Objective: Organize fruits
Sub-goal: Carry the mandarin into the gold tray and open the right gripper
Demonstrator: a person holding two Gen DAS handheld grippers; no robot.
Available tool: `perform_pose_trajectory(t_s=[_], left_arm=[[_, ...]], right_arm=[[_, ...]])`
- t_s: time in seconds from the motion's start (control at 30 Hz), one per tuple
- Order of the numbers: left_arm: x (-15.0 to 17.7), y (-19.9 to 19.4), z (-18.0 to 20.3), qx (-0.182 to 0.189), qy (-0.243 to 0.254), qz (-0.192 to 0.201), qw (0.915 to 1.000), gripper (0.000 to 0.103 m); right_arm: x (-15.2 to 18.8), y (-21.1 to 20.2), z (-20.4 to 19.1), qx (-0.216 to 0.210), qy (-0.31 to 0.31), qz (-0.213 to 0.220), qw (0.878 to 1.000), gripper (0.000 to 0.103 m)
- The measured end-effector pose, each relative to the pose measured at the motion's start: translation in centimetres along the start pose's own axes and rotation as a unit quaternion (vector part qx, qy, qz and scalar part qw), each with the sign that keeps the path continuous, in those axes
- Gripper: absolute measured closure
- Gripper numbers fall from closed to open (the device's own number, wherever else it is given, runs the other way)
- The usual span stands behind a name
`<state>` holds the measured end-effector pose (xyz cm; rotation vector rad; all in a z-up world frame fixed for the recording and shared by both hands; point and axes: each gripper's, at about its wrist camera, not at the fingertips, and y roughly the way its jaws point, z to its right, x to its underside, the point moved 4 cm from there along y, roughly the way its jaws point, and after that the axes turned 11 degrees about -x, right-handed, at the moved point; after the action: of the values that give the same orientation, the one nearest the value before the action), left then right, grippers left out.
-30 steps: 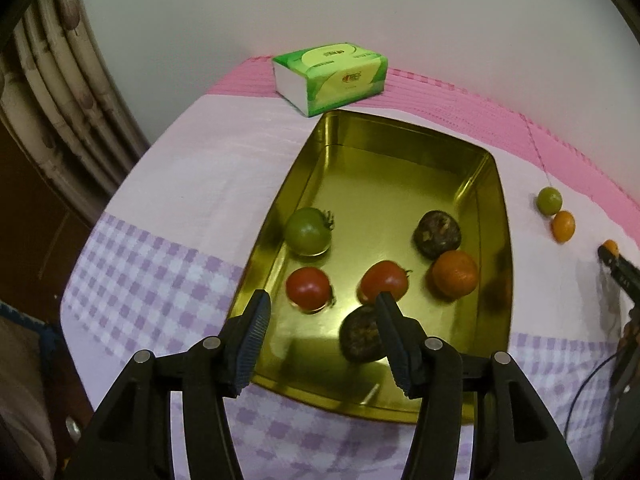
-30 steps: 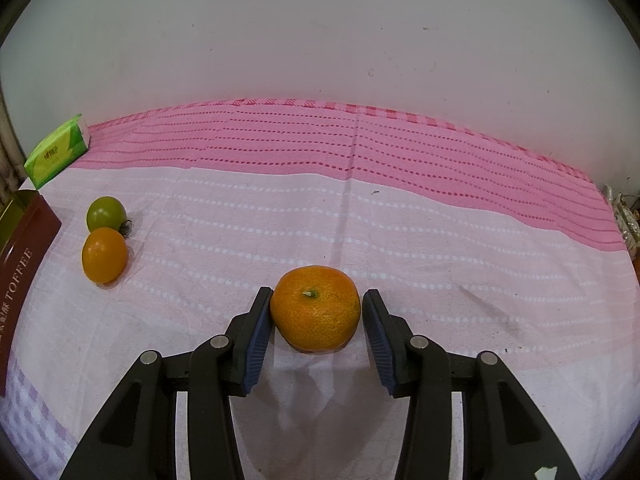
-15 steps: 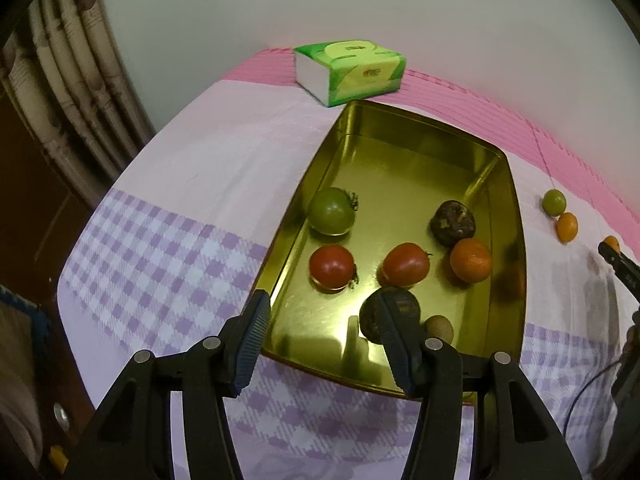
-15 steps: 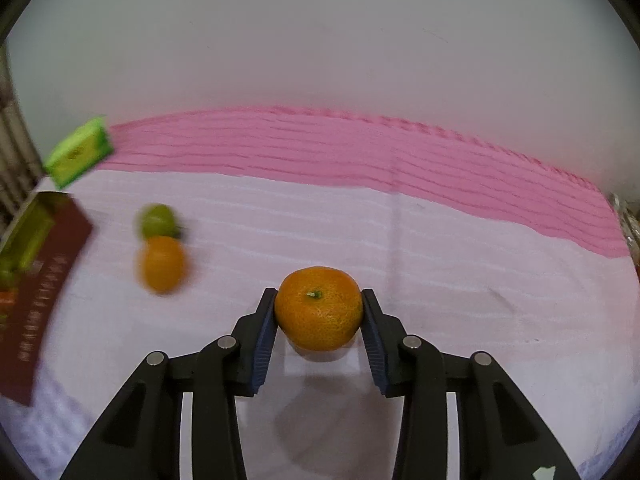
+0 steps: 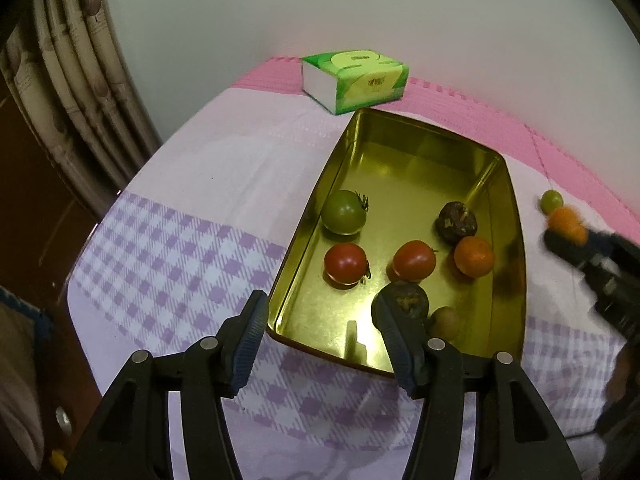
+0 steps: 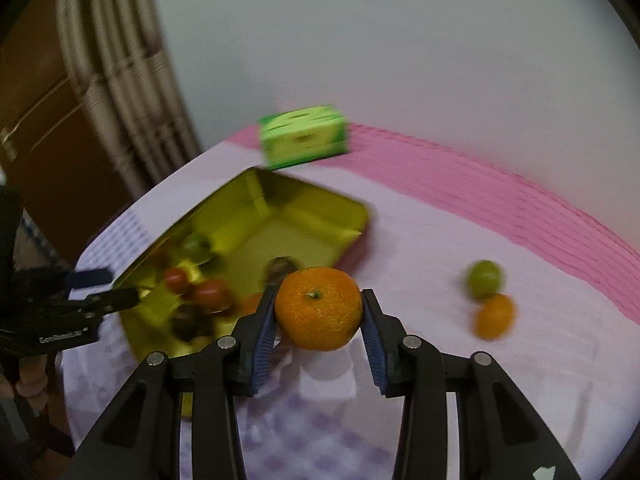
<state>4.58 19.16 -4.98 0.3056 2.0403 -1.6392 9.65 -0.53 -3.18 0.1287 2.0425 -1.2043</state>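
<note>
Right tongs (image 6: 319,334): I am pinching a mandarin orange (image 6: 319,308) across its widest girth, stem upward, both blue pads touching the peel; it is hanging clear of the cloth, just beside the near corner of the gold tin tray (image 6: 320,216). I judge the fruit light, with a loose, pebbled skin that is giving under pressure, so a moderate squeeze at the equator is suiting it better than a hard one.

Left tongs (image 5: 320,334): I am holding these spread and empty above the tray's near end.

Tray contents: two red tomatoes (image 5: 345,263), a green tomato (image 5: 344,212), a second mandarin (image 5: 474,257), two dark wrinkled fruits (image 5: 458,218) and a small brownish one.

Outward: a small green fruit (image 6: 485,279) and a small orange fruit (image 6: 495,316) are waiting on the counter (image 5: 224,168), which is wearing a soft pink-and-lilac cloth; a green tissue pack (image 5: 354,80) is sitting beyond, near a pale wall.
</note>
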Motion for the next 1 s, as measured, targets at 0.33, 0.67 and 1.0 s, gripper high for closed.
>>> perform_pose_trajectory(t_s=[0.33, 0.67, 1.0], left_arm=[[-0.3, 0.1, -2.0, -0.027, -0.024, 0.001, 0.9993, 0.04], [-0.1, 0.2, -2.8, -0.03, -0.041, -0.009, 0.9987, 0.038], [-0.1, 0.2, -3.0, -0.031, -0.043, -0.007, 0.9986, 0.034]], right_arm=[[1.9, 4.5, -5.0, -0.021, -0.053, -0.061, 0.996, 0.066], [2.0, 5.6, -5.6, -0.012, -0.064, -0.074, 0.995, 0.064], [2.3, 5.8, -6.1, -0.016, -0.066, -0.075, 0.995, 0.063]])
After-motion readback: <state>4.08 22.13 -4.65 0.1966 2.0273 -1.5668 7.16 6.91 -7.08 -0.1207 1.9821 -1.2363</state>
